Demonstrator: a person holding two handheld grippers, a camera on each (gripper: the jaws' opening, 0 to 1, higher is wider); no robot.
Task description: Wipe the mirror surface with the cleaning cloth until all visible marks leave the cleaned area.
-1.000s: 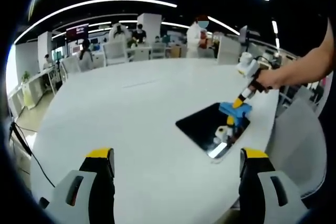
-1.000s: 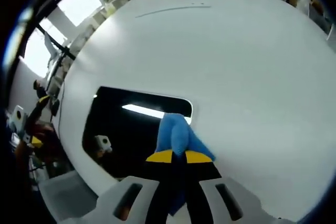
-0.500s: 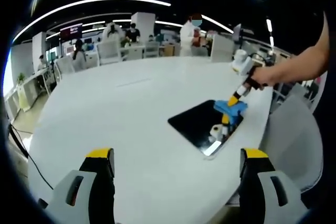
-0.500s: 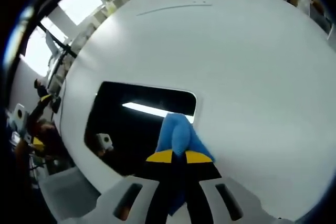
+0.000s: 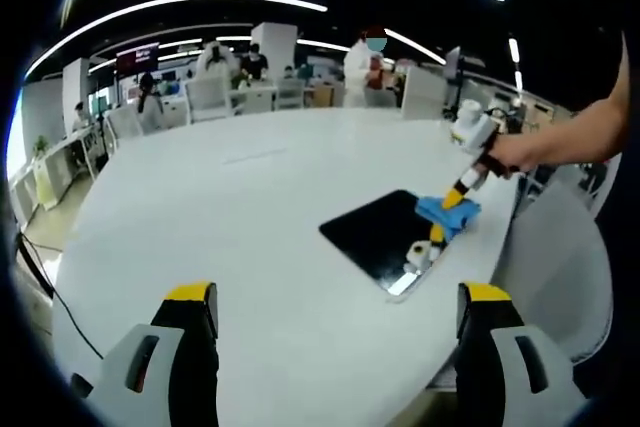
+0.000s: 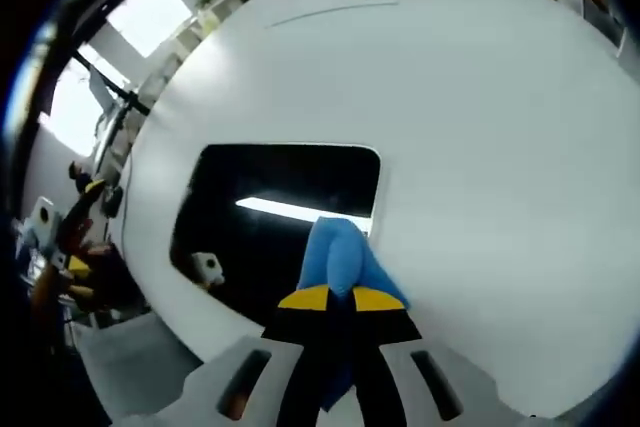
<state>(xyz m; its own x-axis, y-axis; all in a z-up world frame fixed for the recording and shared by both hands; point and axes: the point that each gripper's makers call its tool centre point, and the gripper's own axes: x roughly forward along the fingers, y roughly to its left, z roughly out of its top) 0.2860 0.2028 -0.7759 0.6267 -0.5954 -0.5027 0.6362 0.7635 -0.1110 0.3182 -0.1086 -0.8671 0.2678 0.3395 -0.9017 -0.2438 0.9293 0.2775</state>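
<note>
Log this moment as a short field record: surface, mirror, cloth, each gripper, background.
surface: round white table
mirror: dark rectangular mirror lying flat near the table's edge, reflecting a ceiling light strip
cloth: blue cleaning cloth pinched in the right gripper, pressed at the mirror's edge
left gripper: left gripper hovers above the table, jaws wide apart, holding nothing
right gripper: jaws closed on the cloth; a hand holds it
marks: none I can make out on the mirror
background: open office with people and chairs
</note>
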